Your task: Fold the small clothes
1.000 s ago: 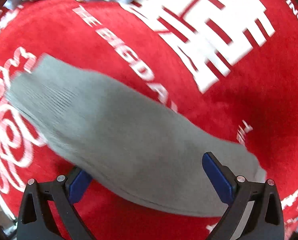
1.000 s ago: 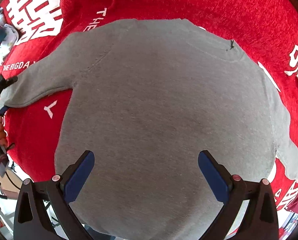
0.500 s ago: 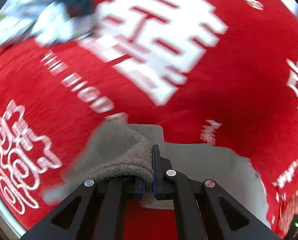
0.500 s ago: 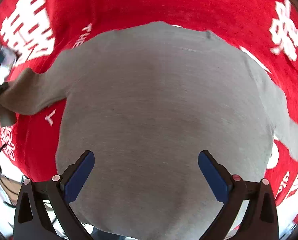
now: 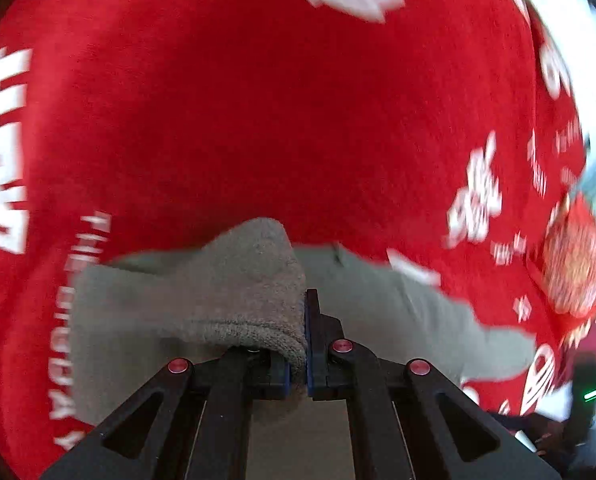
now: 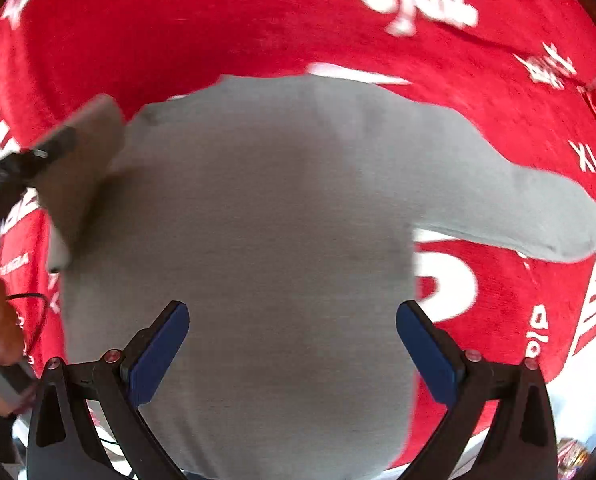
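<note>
red cloth (image 6: 258, 24) with white lettering covers the surface. left gripper (image 5: 298, 344) has its fingers pressed together, pinching the cuff of a grey sleeve (image 5: 254, 280), which bunches just beyond the tips. right gripper (image 6: 292, 344) has its fingers spread wide, hanging over the body of the grey sweater (image 6: 266, 208), which lies flat on the cloth, its other sleeve stretched out to the right.

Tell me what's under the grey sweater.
The grey sweater lies spread on a red cloth with white lettering, which shows all around it. What lies beneath its body is covered. One sleeve is lifted, pinched in the left gripper.
</note>
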`<action>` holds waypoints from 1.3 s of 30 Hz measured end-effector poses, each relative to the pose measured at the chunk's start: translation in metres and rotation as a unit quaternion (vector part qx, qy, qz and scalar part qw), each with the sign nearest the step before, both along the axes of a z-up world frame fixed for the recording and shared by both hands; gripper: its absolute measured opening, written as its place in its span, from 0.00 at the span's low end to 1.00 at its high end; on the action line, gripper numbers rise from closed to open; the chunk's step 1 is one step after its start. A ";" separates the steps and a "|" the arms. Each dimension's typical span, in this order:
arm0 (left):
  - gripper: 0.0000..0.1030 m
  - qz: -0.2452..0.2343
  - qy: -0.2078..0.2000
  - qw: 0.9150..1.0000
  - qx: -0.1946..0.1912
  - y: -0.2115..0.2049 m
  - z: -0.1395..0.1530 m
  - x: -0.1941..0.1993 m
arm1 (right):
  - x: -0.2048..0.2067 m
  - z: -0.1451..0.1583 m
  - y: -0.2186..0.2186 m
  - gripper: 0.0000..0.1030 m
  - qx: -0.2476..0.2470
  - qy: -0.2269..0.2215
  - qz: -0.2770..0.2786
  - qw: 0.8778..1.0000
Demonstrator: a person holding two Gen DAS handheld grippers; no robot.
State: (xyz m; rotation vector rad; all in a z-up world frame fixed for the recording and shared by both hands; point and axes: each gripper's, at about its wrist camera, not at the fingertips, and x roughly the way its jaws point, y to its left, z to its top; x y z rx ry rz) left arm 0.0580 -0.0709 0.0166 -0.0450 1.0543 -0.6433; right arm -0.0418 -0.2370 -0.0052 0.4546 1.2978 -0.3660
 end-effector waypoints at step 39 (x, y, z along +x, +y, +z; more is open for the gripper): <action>0.88 0.138 0.129 0.962 0.195 0.143 -0.121 0.104 | 0.096 -0.059 -0.039 0.53 0.119 -0.105 -0.071 0.985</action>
